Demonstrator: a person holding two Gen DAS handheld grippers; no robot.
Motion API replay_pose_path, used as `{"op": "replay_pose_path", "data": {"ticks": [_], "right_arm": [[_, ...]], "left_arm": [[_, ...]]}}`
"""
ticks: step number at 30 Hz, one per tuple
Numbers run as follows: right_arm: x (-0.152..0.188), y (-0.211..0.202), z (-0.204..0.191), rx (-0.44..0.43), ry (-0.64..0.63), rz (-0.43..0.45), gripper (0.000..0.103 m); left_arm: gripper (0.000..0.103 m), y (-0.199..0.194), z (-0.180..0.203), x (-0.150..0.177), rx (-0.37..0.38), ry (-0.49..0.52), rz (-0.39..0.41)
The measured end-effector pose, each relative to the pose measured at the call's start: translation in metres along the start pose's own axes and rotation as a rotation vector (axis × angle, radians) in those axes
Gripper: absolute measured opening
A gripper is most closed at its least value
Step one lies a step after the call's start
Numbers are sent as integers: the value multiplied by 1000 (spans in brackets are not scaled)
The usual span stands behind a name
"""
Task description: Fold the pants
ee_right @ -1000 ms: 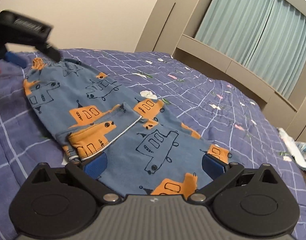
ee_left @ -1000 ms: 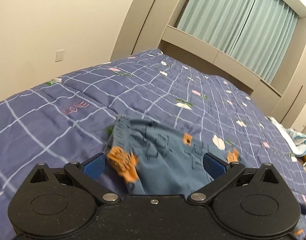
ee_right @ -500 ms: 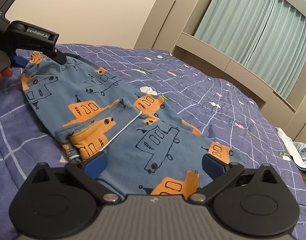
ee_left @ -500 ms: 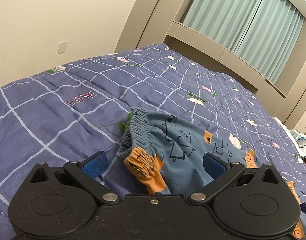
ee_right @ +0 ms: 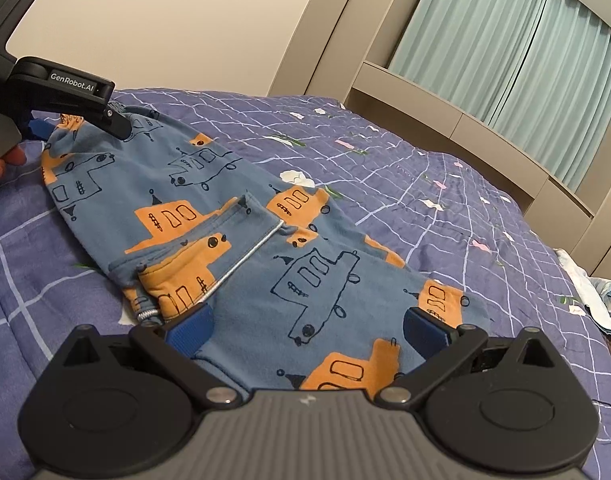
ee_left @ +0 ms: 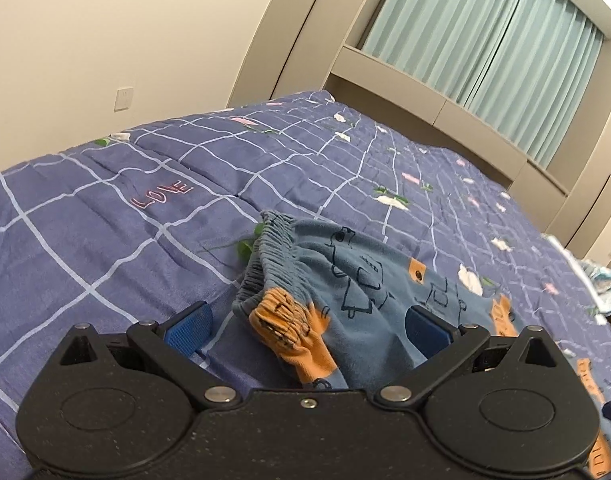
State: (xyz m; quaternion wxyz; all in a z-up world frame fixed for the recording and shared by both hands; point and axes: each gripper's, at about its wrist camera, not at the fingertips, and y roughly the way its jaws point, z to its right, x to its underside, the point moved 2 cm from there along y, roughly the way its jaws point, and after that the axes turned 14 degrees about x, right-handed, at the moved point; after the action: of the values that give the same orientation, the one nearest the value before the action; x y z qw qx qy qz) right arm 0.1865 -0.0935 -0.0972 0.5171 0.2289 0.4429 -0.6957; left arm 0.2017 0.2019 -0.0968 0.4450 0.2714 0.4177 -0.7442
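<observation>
Hovering: left gripper (ee_left: 305, 322) jaws wide apart over waistband (ee_left: 265, 248), right gripper (ee_right: 307, 328) jaws apart at leg end, gripping nothing. Pants (ee_right: 233, 216) lie on quilt (ee_left: 105, 232), part-folded. Risk: pinching one layer only, or quilt w/ fabric — fold drags crooked.

The left gripper (ee_right: 45, 124) was mostly cut off at the right-wrist view's left edge, with only a couple of fingertips (ee_right: 1, 164) of the hand holding it visible. Each gripper's body hid the near end of the pants (ee_right: 265, 248). A crumpled cloth (ee_right: 597, 300) at the right edge was too cropped to identify.
</observation>
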Motion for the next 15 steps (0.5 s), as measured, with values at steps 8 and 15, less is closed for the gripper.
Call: {"op": "replay_pose_path", "data": {"ticks": [8,15], "right_arm": [[0,0,1,-1,1,0,103],[0,1,1,-9,11,-7,103]], "left_arm": [[102,-6,-8,-4,59,-72,39],[85,-12,-9,-9,36,-168,51]]}}
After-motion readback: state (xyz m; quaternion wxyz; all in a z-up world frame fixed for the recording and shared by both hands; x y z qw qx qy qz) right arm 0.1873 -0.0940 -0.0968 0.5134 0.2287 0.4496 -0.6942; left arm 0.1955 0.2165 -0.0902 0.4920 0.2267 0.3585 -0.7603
